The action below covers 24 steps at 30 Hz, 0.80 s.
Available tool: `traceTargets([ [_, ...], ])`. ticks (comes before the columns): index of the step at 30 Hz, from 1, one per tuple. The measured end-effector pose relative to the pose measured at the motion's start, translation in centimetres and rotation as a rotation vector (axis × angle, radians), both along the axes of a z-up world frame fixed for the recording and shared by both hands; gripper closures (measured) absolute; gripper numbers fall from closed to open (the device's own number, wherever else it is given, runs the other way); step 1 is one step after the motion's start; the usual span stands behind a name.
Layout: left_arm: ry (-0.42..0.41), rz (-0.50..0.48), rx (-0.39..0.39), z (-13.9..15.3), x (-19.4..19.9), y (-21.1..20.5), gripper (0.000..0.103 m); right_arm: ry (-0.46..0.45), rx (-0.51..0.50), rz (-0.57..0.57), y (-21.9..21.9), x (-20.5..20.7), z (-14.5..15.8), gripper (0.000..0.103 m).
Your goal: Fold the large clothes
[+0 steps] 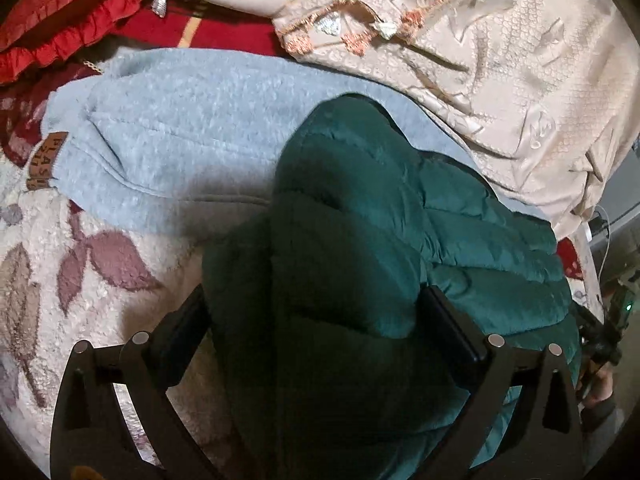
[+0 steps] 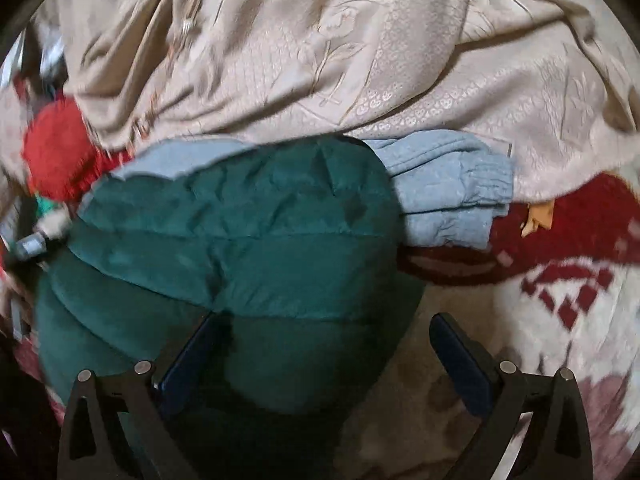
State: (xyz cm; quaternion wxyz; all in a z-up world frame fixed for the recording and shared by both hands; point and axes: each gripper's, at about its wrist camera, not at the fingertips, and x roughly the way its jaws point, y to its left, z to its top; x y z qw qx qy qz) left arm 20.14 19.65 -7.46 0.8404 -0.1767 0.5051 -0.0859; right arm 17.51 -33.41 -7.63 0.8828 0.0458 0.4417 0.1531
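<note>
Floral bedding [image 1: 100, 240] carries your green puffer jacket [image 1: 360, 240], lying partly over a folded blue fleece [image 1: 180, 136]. Both the left tool [image 1: 316, 320] and right tool [image 2: 324, 344] stand wide open, gripping nothing. That springy padding may unfold itself, or a careless regrasp could snag the fleece beneath.

Dim, warm indoor light. Deep shadow under green jacket [image 1: 360, 240] and along lower frame. Strong fisheye bending, black corners. Left view fairly sharp; right view motion-smeared, worst at left edge.
</note>
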Motion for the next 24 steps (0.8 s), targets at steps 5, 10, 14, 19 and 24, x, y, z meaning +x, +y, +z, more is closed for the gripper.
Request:
traceTargets([
  [5,0.001,0.002,0.006,-0.2,0.1,0.2,0.001,0.146,0.272,-0.053,-3.2,1.7,-3.5,0.0],
  [10,-0.003,0.007,0.029,-0.3,0.3,-0.1,0.0,0.102,0.357,-0.052,-3.7,1.8,-4.5,0.0],
  [14,-0.006,0.007,0.033,-0.5,0.4,-0.1,0.0,0.093,0.456,0.025,-3.7,2.6,-4.8,0.0],
  [19,-0.007,0.006,0.032,-0.5,0.4,-0.1,0.0,0.054,0.509,0.128,-2.9,2.8,-4.6,0.004],
  [24,-0.015,0.011,0.023,-0.7,0.4,-0.1,0.0,0.107,0.411,0.107,-1.4,3.3,-5.2,0.003],
])
